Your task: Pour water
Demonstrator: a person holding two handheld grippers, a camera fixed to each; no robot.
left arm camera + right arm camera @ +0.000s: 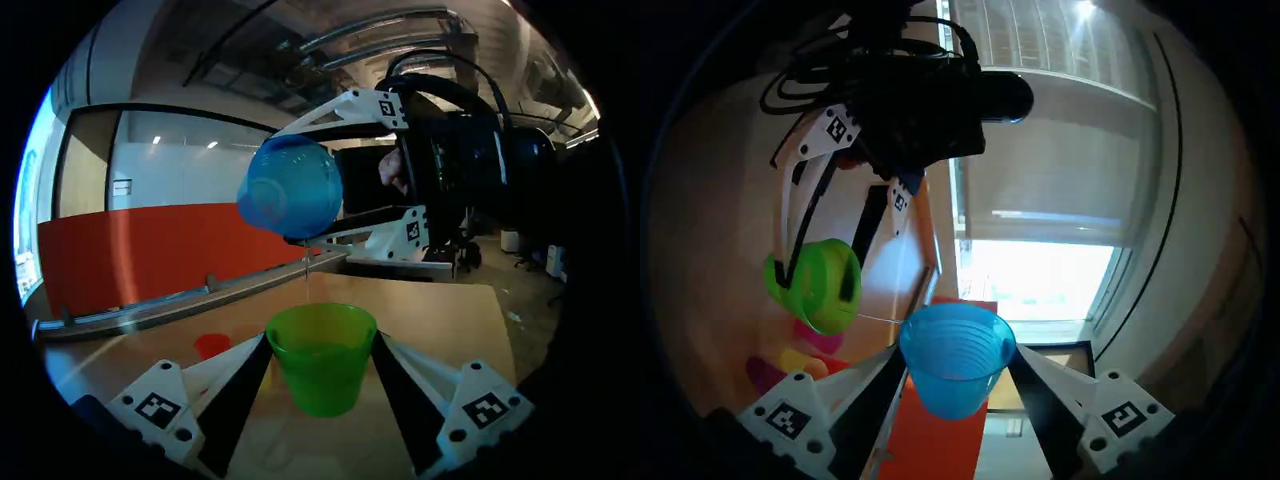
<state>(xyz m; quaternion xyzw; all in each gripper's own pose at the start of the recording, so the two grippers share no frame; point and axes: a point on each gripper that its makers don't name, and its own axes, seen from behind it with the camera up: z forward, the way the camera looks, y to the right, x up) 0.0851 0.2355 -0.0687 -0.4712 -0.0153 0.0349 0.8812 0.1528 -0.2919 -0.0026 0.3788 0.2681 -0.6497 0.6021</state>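
Observation:
In the left gripper view my left gripper point(322, 364) is shut on a green cup point(322, 364), held upright above the wooden table point(448, 312). Above it the right gripper point(300, 188) holds a blue cup point(290, 186) tipped on its side, and a thin stream of water point(307, 272) runs down into the green cup. In the right gripper view my right gripper point(956, 372) is shut on the blue cup point(956, 364); the green cup point(818, 284) appears beyond it, between the fingers of the left gripper point(820, 272).
A red cup point(213, 345) stands on the table left of the green one. Several coloured cups point(796, 356) lie by the table edge in the right gripper view. An orange partition point(160, 248) and metal rail point(200, 296) border the table's far side.

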